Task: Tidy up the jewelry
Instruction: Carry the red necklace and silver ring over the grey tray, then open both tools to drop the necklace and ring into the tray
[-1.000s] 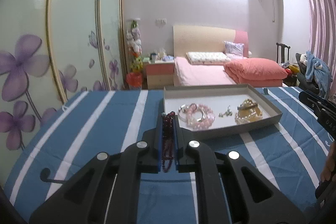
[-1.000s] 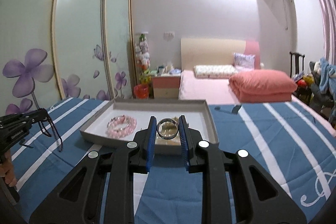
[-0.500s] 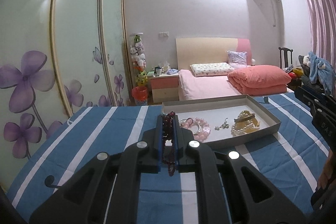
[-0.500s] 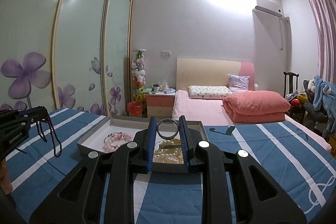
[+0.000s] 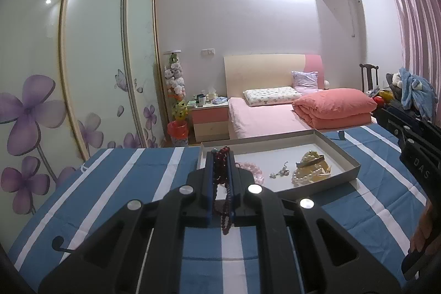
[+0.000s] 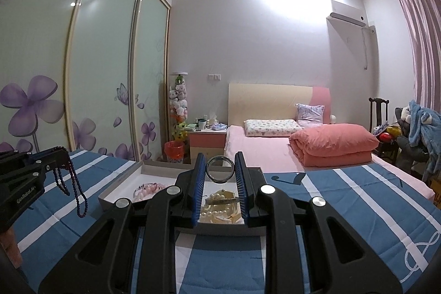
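Note:
My left gripper is shut on a dark red bead necklace whose loop hangs below the fingers, just before the left corner of the grey tray. The right wrist view shows the same gripper at the far left, with the necklace dangling over the cloth. My right gripper is shut on a dark round bangle, held upright above the tray. In the tray lie a pink bead bracelet, a small silver piece and a pearl strand with a gold piece.
The tray rests on a blue cloth with white stripes. Behind it stand a pink bed, a bedside cabinet and a sliding wardrobe on the left. The right gripper's body fills the right edge of the left wrist view.
Both views have tipped upward, so the tray sits lower in each picture. My left gripper has drifted a little with the necklace still hanging from it. Both grips are unchanged.

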`<state>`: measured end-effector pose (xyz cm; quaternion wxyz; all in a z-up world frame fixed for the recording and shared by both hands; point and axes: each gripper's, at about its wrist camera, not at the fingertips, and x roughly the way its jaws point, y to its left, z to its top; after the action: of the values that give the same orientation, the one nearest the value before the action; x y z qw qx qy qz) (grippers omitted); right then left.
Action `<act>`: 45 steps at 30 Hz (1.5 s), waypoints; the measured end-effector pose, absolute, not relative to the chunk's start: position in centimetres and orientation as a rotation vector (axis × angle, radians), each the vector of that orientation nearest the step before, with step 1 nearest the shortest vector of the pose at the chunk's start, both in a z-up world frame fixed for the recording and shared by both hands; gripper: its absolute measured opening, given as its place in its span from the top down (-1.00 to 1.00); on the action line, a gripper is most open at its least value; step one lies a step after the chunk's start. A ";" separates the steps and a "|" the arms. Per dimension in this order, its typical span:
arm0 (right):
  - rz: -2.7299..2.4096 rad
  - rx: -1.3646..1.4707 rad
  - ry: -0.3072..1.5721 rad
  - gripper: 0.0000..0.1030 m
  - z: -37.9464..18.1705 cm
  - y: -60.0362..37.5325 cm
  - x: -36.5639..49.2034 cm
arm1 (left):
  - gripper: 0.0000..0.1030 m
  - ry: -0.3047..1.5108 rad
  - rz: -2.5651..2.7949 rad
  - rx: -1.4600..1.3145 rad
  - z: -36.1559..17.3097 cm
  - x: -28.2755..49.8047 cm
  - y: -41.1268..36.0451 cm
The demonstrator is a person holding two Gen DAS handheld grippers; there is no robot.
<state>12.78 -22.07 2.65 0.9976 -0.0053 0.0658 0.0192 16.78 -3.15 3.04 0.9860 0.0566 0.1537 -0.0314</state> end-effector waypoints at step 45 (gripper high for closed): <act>0.077 0.062 0.210 0.56 0.1 -24.5 23.1 | 0.81 0.331 -0.110 0.037 0.9 30.3 -6.4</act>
<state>23.12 -24.53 0.12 0.9933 0.0307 0.1047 0.0386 30.33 -6.37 0.86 0.9847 0.0186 0.1646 -0.0545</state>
